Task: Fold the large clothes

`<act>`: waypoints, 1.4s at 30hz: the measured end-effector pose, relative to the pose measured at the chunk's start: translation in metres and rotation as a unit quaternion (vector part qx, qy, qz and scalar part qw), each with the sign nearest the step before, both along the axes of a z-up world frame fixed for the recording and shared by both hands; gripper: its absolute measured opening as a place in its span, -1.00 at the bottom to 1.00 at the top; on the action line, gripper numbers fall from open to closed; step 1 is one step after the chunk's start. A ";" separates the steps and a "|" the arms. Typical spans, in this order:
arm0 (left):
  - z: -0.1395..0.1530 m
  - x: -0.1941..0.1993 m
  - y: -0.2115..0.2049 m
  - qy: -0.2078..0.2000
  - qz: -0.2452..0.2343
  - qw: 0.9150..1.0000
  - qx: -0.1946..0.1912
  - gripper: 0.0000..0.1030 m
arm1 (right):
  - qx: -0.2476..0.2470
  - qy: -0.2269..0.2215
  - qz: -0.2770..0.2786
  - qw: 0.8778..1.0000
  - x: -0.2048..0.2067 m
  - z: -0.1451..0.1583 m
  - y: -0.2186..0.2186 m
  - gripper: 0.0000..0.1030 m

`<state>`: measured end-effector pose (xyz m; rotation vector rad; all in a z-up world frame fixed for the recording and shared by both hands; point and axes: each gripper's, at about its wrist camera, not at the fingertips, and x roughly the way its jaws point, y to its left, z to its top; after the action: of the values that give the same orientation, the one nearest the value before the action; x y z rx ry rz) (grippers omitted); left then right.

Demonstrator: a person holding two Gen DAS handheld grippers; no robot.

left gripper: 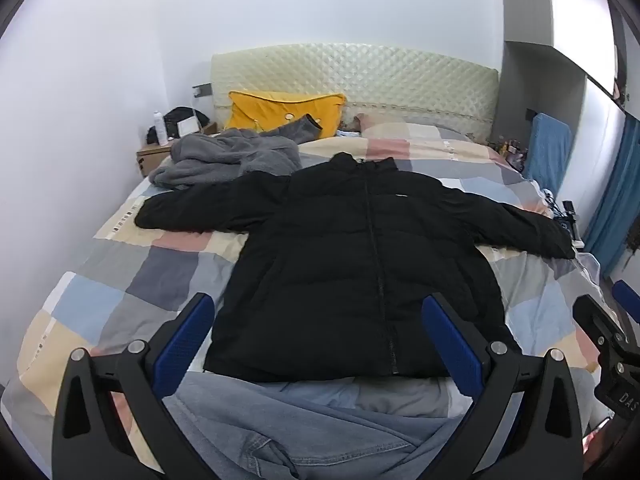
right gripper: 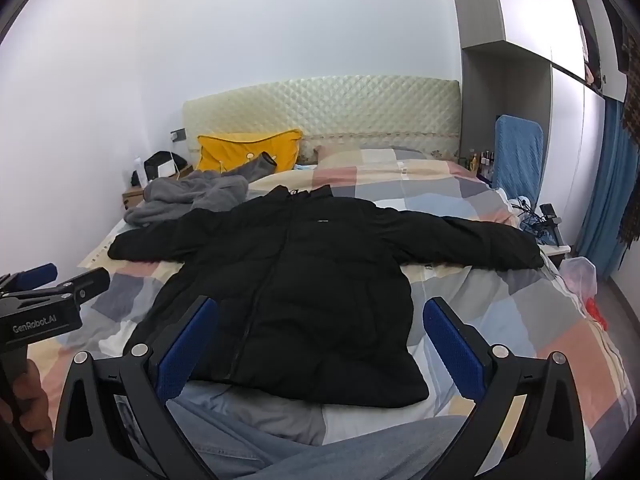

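Note:
A black puffer jacket (left gripper: 352, 256) lies flat, zipped and front up on the bed, both sleeves spread out sideways; it also shows in the right wrist view (right gripper: 312, 280). My left gripper (left gripper: 320, 320) is open and empty, held above the jacket's hem near the foot of the bed. My right gripper (right gripper: 320, 324) is open and empty too, over the hem a little to the right. The left gripper also shows at the left edge of the right wrist view (right gripper: 52, 280).
The bed has a checked quilt (left gripper: 120, 280). A grey fleece garment (left gripper: 224, 156) and a yellow pillow (left gripper: 280, 114) lie near the headboard. Blue jeans (left gripper: 280, 432) lie at the near edge. A nightstand (left gripper: 160, 152) stands left, a blue chair (right gripper: 516, 152) and cables right.

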<state>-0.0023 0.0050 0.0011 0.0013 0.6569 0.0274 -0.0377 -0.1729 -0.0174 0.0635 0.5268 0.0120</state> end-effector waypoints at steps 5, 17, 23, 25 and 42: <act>0.001 -0.001 0.000 0.002 -0.002 1.000 -0.002 1.00 | -0.001 0.001 -0.002 1.000 0.000 -0.001 0.002 1.00; -0.006 0.000 -0.003 0.007 -0.008 1.000 0.000 1.00 | -0.002 0.002 0.000 1.000 0.001 -0.002 0.003 1.00; -0.008 -0.003 -0.006 0.006 -0.008 1.000 0.004 1.00 | -0.001 0.003 -0.006 1.000 0.000 -0.002 0.001 1.00; -0.007 -0.001 -0.003 0.007 -0.005 1.000 0.000 1.00 | -0.001 0.002 -0.005 1.000 0.000 -0.002 0.001 1.00; -0.008 0.003 0.008 0.005 -0.022 1.000 -0.004 1.00 | -0.003 0.005 -0.007 1.000 0.005 -0.001 0.009 1.00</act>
<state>0.0004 0.0129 -0.0069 0.0084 0.6671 -0.0185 -0.0328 -0.1636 -0.0182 0.0617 0.5371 -0.0043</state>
